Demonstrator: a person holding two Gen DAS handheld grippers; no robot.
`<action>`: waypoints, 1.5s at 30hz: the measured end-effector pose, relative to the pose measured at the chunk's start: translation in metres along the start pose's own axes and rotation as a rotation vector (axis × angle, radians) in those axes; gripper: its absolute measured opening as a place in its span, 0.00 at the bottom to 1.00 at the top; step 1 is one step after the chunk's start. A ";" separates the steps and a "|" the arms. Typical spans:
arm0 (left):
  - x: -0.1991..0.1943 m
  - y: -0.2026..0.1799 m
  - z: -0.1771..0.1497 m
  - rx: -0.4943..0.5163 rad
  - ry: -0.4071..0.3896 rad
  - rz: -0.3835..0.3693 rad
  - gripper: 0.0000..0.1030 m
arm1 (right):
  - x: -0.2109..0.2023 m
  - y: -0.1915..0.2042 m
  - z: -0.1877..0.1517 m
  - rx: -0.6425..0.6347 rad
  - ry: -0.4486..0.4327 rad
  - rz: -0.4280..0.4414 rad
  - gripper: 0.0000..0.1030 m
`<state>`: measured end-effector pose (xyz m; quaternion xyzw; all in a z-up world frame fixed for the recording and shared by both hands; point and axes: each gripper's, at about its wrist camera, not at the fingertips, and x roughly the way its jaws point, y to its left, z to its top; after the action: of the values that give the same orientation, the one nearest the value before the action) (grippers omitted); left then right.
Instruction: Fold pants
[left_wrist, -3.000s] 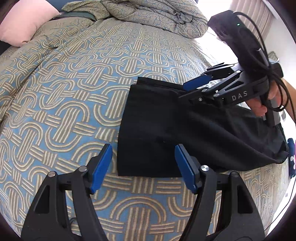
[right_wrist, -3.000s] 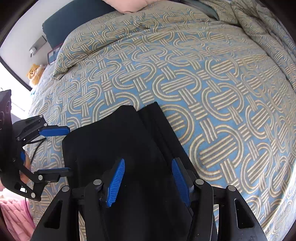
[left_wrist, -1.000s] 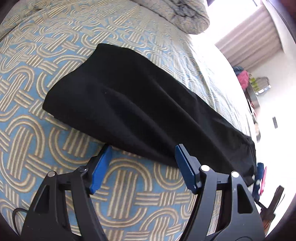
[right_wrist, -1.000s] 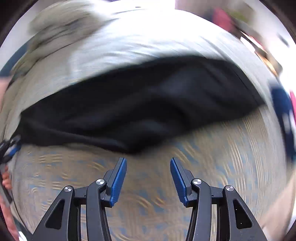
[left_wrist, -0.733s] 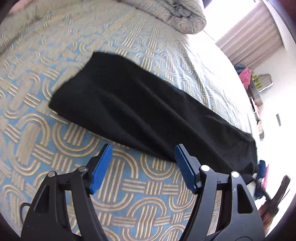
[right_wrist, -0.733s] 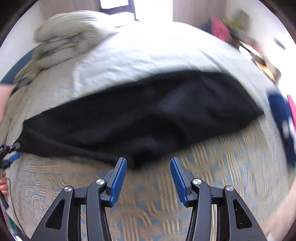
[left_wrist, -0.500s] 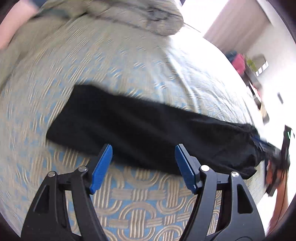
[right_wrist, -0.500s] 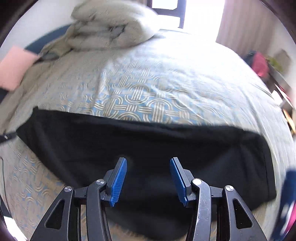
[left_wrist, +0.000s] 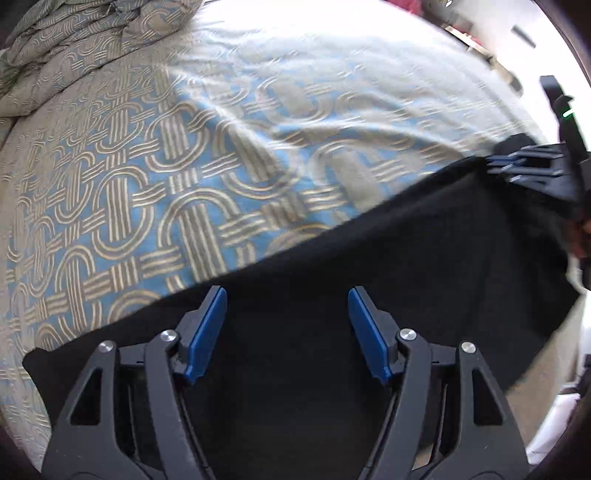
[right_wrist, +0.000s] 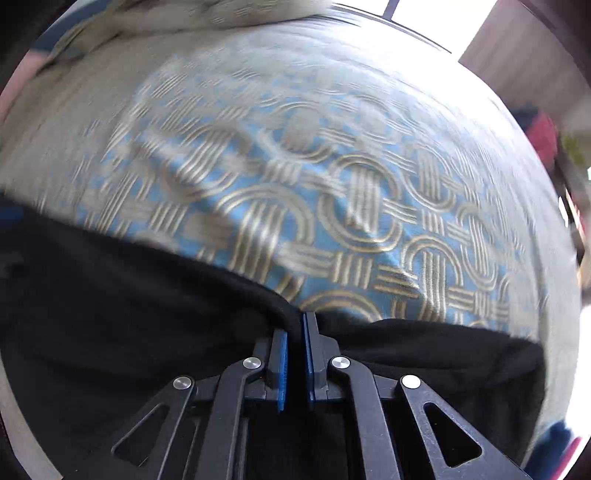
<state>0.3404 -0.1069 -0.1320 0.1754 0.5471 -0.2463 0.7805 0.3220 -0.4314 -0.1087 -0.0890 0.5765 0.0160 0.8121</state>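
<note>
Black pants (left_wrist: 369, 266) lie in a long band across the patterned blue and beige bedspread (left_wrist: 155, 177). My left gripper (left_wrist: 288, 332) points steeply down over the pants with black cloth under and between its blue pads; its jaws are closing but stand wide apart and the pads press on nothing. My right gripper (right_wrist: 295, 350) is shut on the far edge of the pants (right_wrist: 129, 314), with a ridge of black cloth pinched between its pads. In the left wrist view the right gripper (left_wrist: 517, 166) shows at the right end of the pants' far edge, with a hand behind it.
A bunched duvet (left_wrist: 92, 33) in the same pattern lies at the head of the bed. Curtains (right_wrist: 517, 62) and coloured clutter (right_wrist: 543, 136) stand past the bed's right side. The bedspread beyond the pants is bare.
The right gripper came down on the pants' far edge and shut on it. The left gripper swung from beside the near edge to over the pants. Both views rolled.
</note>
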 end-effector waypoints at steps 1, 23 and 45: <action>0.006 0.004 0.003 -0.021 0.006 0.026 0.66 | 0.002 -0.003 0.003 0.031 -0.010 -0.001 0.06; -0.114 -0.003 -0.160 -0.334 -0.147 -0.114 0.66 | -0.117 -0.001 -0.201 0.492 -0.185 0.038 0.59; -0.109 0.125 -0.222 -0.928 -0.138 -0.092 0.67 | -0.086 -0.007 -0.207 0.906 -0.156 0.052 0.02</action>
<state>0.2116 0.1362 -0.1046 -0.2333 0.5535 -0.0212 0.7993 0.1005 -0.4658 -0.0933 0.2911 0.4644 -0.2105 0.8095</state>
